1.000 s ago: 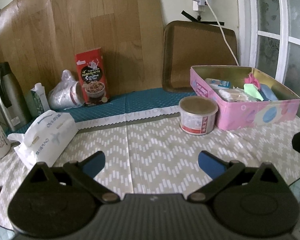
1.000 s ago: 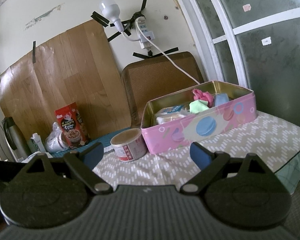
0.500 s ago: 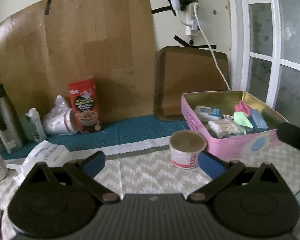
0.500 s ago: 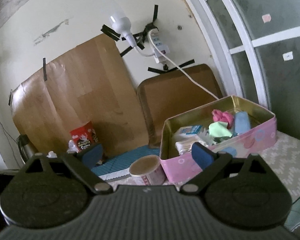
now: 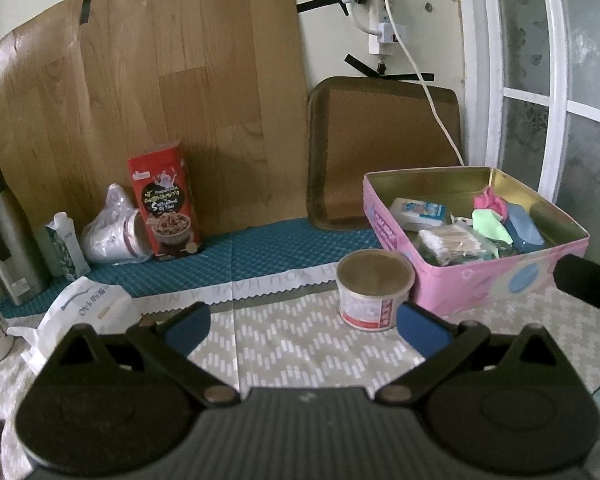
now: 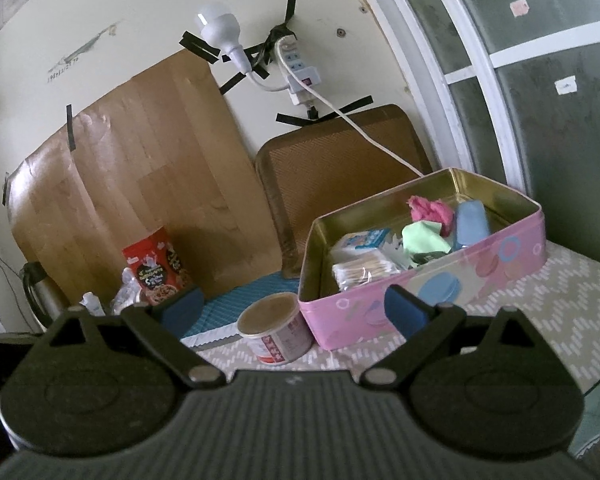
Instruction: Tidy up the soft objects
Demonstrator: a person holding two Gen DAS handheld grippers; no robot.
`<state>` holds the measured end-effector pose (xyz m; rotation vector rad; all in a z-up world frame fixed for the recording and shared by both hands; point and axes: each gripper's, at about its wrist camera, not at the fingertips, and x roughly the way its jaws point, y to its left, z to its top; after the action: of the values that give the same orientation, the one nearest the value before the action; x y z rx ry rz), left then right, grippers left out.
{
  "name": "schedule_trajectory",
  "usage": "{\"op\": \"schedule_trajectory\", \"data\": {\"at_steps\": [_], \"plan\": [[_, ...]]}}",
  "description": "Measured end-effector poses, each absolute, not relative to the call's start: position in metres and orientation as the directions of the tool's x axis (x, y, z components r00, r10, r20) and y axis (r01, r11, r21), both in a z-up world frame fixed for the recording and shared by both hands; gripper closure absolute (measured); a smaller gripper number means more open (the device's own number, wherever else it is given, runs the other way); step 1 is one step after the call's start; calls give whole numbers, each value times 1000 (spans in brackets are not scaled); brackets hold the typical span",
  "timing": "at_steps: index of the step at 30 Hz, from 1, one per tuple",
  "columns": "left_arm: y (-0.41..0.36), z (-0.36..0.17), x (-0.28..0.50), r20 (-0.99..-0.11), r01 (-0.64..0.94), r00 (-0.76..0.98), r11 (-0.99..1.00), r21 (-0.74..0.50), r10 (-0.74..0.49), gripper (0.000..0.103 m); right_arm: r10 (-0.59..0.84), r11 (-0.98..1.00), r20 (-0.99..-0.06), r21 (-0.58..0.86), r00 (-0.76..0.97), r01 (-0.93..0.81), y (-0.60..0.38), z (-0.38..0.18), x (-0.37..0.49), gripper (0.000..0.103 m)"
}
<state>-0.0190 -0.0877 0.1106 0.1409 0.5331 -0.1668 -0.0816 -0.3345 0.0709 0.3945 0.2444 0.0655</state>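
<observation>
Both grippers were held above the counter (image 5: 300,344) with nothing between their blue pads: the left gripper (image 5: 303,326) stood wide apart, and the right gripper (image 6: 294,308) was equally spread. Compared with a second earlier, both cameras had risen and tipped back, so that the taped bulb (image 6: 216,26) and power strip (image 6: 298,66) on the wall now showed in both views and less of the near counter was seen. The soft objects had not shifted: a pink cloth (image 5: 490,202), a green cloth (image 5: 488,222) and a blue pouch (image 5: 522,228) lay together in the pink tin (image 5: 496,280) at the counter's right edge. The round can (image 5: 374,290) stood just beside the tin's left front corner, and a white bag (image 5: 88,312) lay near the left edge.
</observation>
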Motion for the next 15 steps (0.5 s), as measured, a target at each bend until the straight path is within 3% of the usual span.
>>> {"op": "schedule_trajectory", "data": {"at_steps": [15], "plan": [[-93,107,-16,-535,184,838,979,91,-108,0,105,916,-220,401,970,-8,-343,66,-80,4]]}}
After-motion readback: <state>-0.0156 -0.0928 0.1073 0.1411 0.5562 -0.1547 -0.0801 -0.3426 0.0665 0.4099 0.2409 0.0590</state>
